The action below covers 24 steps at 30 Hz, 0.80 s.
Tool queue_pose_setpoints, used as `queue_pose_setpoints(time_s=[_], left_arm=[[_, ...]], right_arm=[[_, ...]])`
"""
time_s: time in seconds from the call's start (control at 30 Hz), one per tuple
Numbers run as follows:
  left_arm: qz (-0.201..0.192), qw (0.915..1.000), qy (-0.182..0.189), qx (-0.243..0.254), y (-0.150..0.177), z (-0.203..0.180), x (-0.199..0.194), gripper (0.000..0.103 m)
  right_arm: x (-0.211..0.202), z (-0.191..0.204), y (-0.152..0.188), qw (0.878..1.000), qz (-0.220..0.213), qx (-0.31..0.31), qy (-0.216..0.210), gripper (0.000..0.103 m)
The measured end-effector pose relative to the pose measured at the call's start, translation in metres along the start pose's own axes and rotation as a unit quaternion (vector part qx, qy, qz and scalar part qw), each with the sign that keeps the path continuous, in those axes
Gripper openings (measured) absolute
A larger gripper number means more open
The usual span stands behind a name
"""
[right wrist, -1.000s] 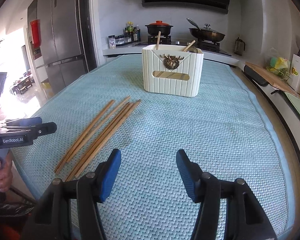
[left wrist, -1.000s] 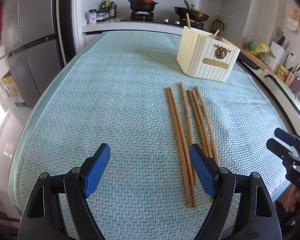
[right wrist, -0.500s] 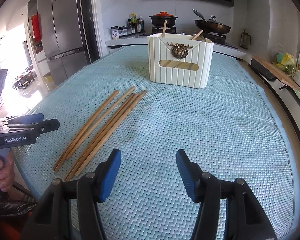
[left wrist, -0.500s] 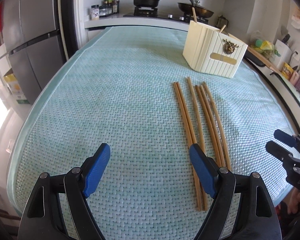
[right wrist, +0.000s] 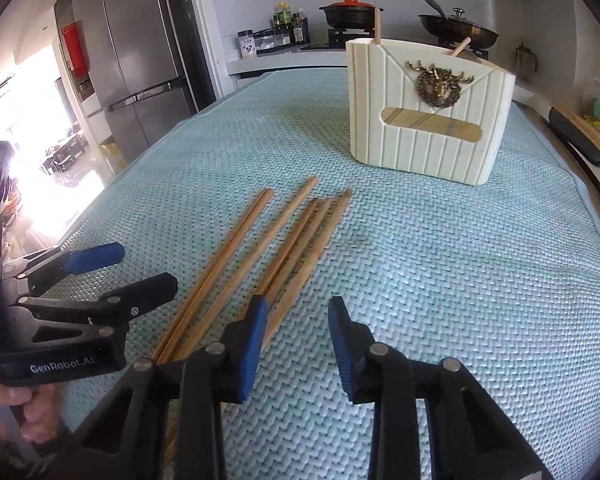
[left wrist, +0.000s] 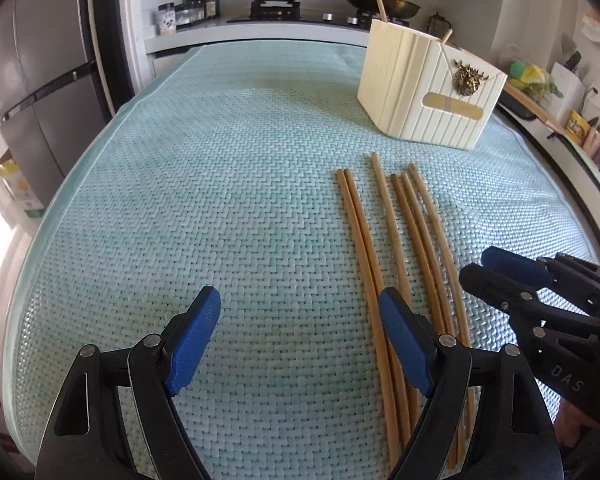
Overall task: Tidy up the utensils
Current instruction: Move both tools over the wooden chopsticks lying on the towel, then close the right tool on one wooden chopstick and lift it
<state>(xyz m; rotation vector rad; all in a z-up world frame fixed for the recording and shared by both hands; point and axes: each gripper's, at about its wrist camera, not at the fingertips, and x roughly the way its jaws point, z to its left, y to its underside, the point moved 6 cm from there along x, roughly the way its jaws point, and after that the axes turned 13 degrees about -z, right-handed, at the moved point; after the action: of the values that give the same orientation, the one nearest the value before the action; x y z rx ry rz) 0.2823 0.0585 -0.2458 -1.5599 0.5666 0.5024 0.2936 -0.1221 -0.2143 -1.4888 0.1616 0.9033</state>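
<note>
While near cream holder (right wrist: 428,120): six chopsticks (left wrist: 384,248) flat, two inside; left gripper (left wrist: 300,344) wide open, empty; right gripper (right wrist: 296,344) narrower than before, empty, now closer.

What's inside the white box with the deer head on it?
Two wooden sticks poke out of the top of the white box, one upright stick and one leaning stick. More wood shows through its front slot. The walls hide the rest.
</note>
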Motion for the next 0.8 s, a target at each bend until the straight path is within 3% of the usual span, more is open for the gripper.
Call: queue_pose_setpoints(time_s=[0.1,0.27,0.5,0.67,0.8], left_arm=[[0.008,0.9999,-0.008,0.009,0.001,0.000,0.006,0.083],[0.020,0.9994,-0.019,0.020,0.006,0.001,0.014,0.083],[0.017,0.9995,0.014,-0.023,0.003,0.002,0.005,0.083],[0.017,0.9998,-0.007,0.006,0.004,-0.002,0.011,0.085],[0.022,0.9998,0.000,0.001,0.003,-0.004,0.011,0.085]], right_arm=[[0.012,0.006,0.004,1.000,0.018,-0.017,0.002,0.023],[0.015,0.008,0.007,0.999,0.024,-0.036,0.010,0.019],[0.007,0.004,0.010,0.999,0.023,-0.035,0.011,0.017],[0.004,0.005,0.013,0.998,0.020,-0.049,0.016,0.017],[0.001,0.006,0.014,0.998,0.018,-0.056,0.020,0.017]])
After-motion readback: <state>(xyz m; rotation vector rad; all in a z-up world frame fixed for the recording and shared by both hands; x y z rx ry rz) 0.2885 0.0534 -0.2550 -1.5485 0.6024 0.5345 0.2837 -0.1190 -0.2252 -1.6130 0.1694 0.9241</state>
